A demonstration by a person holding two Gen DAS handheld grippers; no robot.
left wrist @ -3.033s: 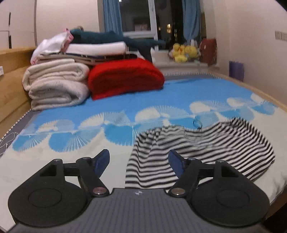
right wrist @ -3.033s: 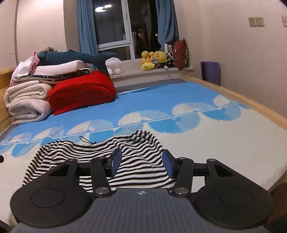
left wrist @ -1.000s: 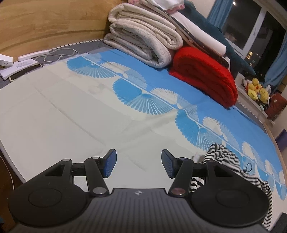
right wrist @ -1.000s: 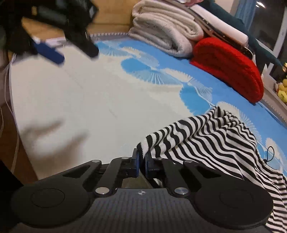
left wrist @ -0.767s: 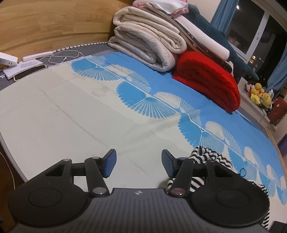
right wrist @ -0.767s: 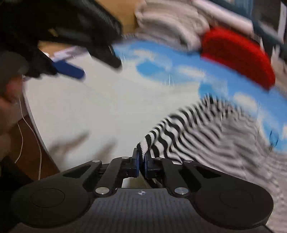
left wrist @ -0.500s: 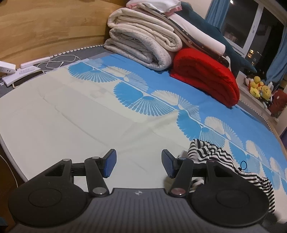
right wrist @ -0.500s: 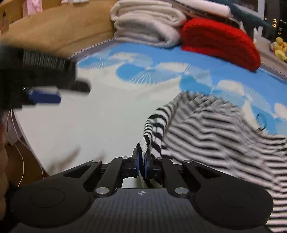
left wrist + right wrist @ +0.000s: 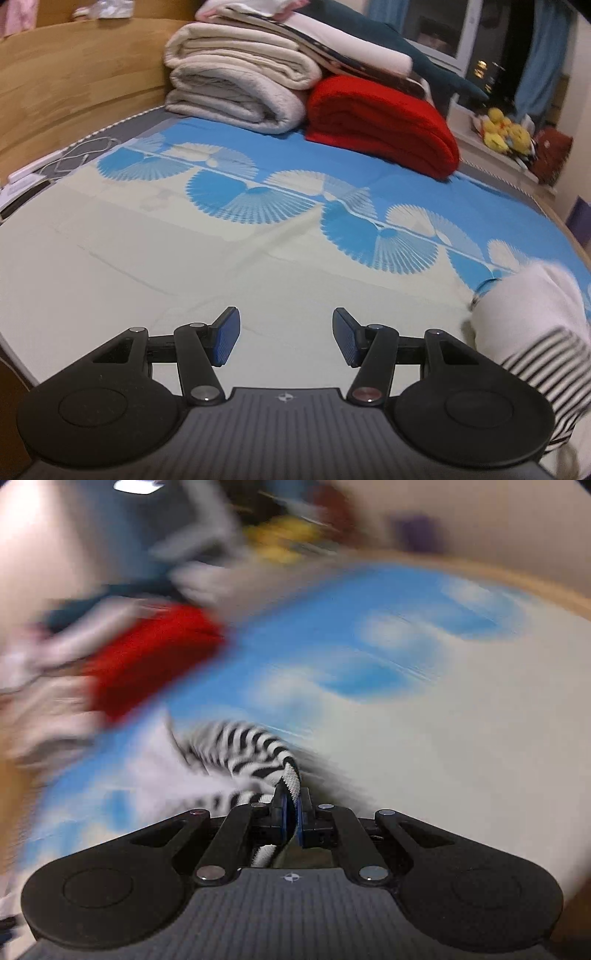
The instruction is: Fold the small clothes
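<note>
Left wrist view: left gripper (image 9: 286, 338) angled down over the pale near part of the bed sheet (image 9: 155, 266), jaws spread wide with nothing between the blue pads (image 9: 226, 336). Striped garment (image 9: 543, 365) at the right edge of the bed, partly hidden behind the gripper body, a blurred white fold showing above its stripes. Beyond, the blue fan-print band of the sheet. At the far edge by the wooden headboard (image 9: 74, 88): cream folded blankets (image 9: 236, 92), red folded blanket (image 9: 380, 122).

Right wrist view, heavily blurred: right gripper (image 9: 291, 814) tilted downward, jaws clenched on the ribbed hem of the striped garment, which trails off to the left over the sheet.
</note>
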